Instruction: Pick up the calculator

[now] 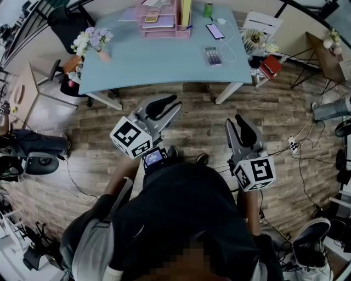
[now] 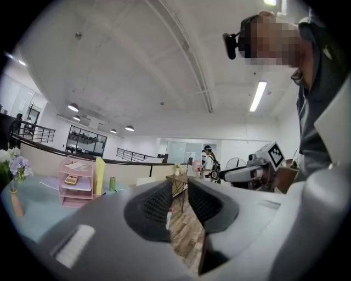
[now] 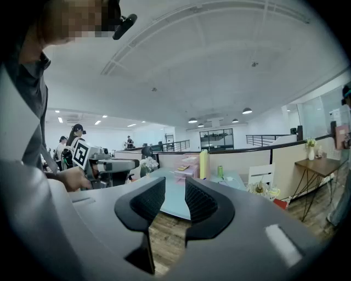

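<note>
"Far ahead of the right hand-held gripper, on the blue counter, is that the grey calculator?"

"Yes. It lies flat, just beside a white cable, with a phone past it. Something that looks like a tan calculator sits in the pink tray rack, ahead of the left hand-held gripper. So I count 2."

"Is either hand-held gripper holding anything?"

"No. Both have their jaws pressed together with nothing in them. Both are well apart from the counter, over the wood floor."

"So what comes first?"

"I think you step closer, then spread the right jaws wide before going down. The grey one is nearest that side."

"How should it grab?"

"It looks thin, flat and hard, like plastic, with small bumpy keys on top. The counter looks smooth, so it may slide if pushed. I would tip the jaws down, put 1 on each long edge, squeeze slowly and lift straight up."

"And the cable?"

"Keep the jaw on that side off it. It looks soft and bendy and could get dragged along."
</note>
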A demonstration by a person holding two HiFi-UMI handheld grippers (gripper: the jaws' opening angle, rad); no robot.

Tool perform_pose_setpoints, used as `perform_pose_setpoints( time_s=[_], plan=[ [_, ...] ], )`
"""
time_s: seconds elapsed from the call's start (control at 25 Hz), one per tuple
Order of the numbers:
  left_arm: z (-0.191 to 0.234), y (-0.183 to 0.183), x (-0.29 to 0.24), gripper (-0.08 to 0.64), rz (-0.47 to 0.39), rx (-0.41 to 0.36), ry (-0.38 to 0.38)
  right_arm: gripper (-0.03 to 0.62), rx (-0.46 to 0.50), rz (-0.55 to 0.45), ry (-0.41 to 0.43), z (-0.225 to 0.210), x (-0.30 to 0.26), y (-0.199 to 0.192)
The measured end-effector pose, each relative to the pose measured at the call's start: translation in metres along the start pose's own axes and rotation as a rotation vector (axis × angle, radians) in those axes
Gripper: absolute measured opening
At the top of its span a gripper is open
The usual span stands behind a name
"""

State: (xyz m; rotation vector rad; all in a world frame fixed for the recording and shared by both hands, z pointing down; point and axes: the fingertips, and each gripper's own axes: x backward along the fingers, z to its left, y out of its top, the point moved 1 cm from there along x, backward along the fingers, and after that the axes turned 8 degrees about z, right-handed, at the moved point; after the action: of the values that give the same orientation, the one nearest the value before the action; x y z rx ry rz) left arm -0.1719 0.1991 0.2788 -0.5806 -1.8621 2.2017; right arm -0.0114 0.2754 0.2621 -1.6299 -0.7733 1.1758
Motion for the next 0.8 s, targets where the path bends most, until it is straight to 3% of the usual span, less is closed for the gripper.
perform_pose_setpoints(
  time_s=[0.44,0.8],
  plan=[
    [0.035,-0.015,0.007,0.144,0.001,0.023,-0.046,0.114,0.010,0.024,-0.040,0.016,-0.032,-0.001],
    [0.064,-0.022,0.019,0.144,0.009,0.012,-0.086,0.115,-0.040,0.005,-0.089,0.030,-0.055,0.008]
  ],
)
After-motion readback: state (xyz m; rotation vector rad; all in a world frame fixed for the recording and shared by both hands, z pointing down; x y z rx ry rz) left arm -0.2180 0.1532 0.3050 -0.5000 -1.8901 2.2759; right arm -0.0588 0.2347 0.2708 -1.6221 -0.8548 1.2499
